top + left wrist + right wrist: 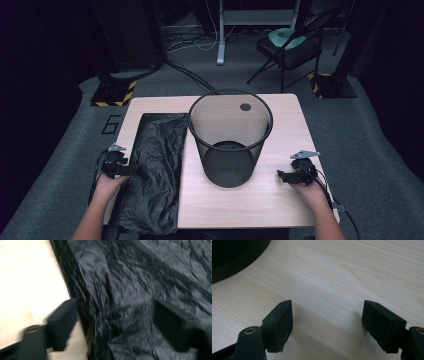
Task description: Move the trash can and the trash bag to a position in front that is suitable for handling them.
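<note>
A black plastic bag [152,170] lies flat along the left part of the wooden table [280,195], its near end hanging over the front edge. A black mesh bin [230,137] stands upright in the middle of the table. My left gripper [129,171] sits at the bag's left edge; its jaws stand wide apart over the crinkled bag [140,287], pressing on nothing. My right gripper [281,175] rests low over bare wood to the right of the bin, open and empty. The bin's base [234,257] shows at the upper left of the right gripper view.
A small dark round mark [245,106] lies on the table behind the bin. Beyond the table are a folding chair [290,47], cables on the grey carpet and two stand bases with yellow-black tape [112,92].
</note>
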`<state>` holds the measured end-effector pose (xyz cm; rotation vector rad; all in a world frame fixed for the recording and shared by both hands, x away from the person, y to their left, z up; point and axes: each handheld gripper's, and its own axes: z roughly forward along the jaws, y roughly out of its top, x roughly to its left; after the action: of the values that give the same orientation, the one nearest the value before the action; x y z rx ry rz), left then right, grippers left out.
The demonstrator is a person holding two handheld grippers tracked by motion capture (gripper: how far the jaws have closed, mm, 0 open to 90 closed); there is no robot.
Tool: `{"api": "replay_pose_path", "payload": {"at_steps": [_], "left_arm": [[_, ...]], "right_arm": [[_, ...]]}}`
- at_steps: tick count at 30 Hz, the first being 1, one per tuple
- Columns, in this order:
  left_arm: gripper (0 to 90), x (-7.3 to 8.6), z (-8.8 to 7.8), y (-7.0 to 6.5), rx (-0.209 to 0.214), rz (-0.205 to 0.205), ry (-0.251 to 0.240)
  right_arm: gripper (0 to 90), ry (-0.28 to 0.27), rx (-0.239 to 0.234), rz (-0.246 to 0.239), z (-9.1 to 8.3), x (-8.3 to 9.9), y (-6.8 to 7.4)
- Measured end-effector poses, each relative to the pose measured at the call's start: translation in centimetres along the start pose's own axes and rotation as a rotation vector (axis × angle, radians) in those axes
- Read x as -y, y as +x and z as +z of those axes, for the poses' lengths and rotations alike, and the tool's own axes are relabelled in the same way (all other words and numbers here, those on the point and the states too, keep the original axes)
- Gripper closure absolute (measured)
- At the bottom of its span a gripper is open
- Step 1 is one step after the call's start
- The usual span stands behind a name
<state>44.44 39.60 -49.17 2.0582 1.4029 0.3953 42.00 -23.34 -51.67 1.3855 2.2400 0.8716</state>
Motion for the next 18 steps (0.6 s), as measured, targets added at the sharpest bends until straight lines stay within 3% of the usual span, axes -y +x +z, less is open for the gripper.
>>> {"api": "replay_pose_path", "payload": {"at_steps": [3, 11, 18], "left_arm": [[0.1, -0.6, 0.8, 0.0, -0.027, 0.004, 0.007], [0.0, -1.2, 2.7, -0.5, -0.027, -0.005, 0.033], [0.0, -1.0, 3.2, -0.2, -0.078, -0.007, 0.068]], "right_arm": [[23.5, -0.002, -0.001, -0.002, 0.0, 0.0, 0.0], [23.4, -0.007, -0.006, -0.007, 0.0, 0.1, -0.1], [23.2, -0.008, -0.005, -0.006, 0.0, 0.1, -0.1]]}}
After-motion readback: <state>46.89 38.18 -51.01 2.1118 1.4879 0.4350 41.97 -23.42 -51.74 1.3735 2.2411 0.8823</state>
